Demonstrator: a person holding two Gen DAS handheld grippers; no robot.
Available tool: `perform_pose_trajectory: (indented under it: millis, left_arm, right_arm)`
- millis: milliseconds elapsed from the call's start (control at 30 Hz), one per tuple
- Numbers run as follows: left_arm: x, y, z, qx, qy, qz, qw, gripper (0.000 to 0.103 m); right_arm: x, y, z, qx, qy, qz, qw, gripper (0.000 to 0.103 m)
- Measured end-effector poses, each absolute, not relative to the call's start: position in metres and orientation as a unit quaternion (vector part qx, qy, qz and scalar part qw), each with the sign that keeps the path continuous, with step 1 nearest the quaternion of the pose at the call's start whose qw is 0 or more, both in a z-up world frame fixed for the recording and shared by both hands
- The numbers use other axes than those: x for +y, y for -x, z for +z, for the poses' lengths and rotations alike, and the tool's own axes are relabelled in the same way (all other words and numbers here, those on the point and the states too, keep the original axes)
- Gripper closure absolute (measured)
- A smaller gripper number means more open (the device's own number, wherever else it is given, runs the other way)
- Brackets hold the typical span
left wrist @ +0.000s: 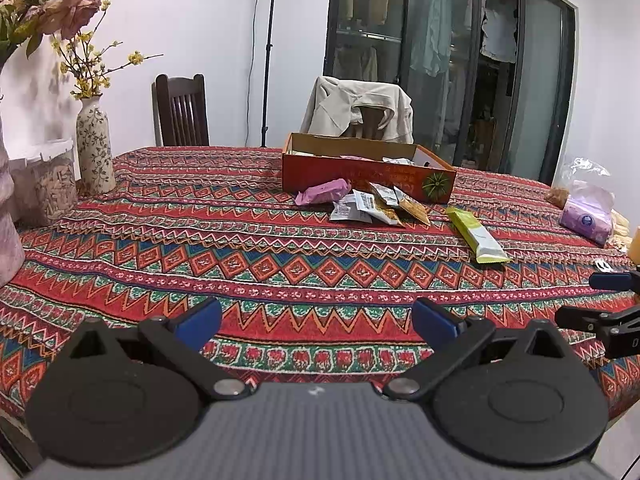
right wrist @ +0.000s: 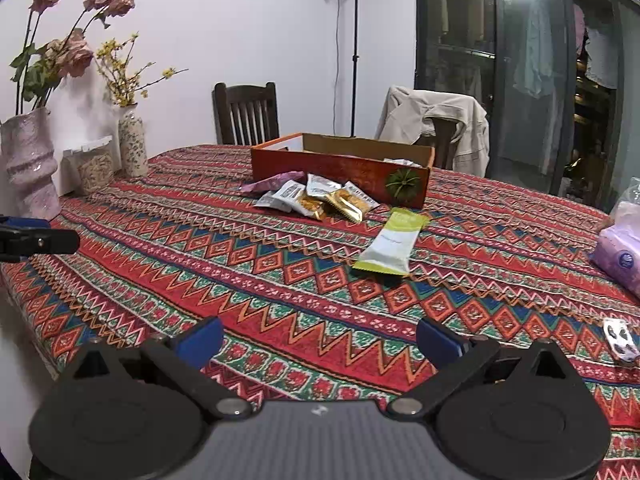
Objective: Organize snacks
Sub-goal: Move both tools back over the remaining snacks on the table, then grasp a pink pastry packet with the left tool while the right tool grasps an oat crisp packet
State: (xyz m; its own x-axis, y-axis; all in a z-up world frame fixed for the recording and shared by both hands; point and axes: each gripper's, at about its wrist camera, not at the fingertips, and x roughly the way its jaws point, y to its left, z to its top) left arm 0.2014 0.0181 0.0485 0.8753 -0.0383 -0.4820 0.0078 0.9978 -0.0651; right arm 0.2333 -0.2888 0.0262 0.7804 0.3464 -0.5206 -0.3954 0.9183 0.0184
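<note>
An orange cardboard box (left wrist: 362, 180) (right wrist: 340, 168) stands at the far side of the patterned tablecloth, with some packets inside. In front of it lie a pink packet (left wrist: 322, 193) (right wrist: 272, 182), several white and gold snack packets (left wrist: 380, 204) (right wrist: 320, 198), and a green-and-white bar (left wrist: 476, 234) (right wrist: 390, 242) nearer to me. My left gripper (left wrist: 316, 322) is open and empty, low over the near cloth. My right gripper (right wrist: 318, 342) is open and empty too; it shows at the right edge of the left wrist view (left wrist: 600, 300).
Two vases with flowers (left wrist: 94, 144) (right wrist: 32, 168) and a clear container (left wrist: 52, 192) stand at the left. A purple tissue pack (left wrist: 586, 220) (right wrist: 618, 260) lies at the right. A small black-and-white wrapper (right wrist: 620, 344) lies near right. Two chairs (right wrist: 246, 114) stand behind the table.
</note>
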Motion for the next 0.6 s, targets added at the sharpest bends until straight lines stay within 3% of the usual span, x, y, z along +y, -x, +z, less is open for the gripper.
perform_pose_trajectory:
  millis: [367, 600]
  left_arm:
    - [0.027, -0.232, 0.037, 0.277, 0.040, -0.014, 0.960, 0.000]
    - [0.035, -0.292, 0.044, 0.275, 0.053, -0.049, 0.959, 0.000]
  right_arm:
    - [-0.284, -0.261, 0.023, 0.276, 0.037, 0.194, 0.941, 0.000]
    - [-0.279, -0.312, 0.022, 0.280, -0.022, 0.194, 0.940, 0.000]
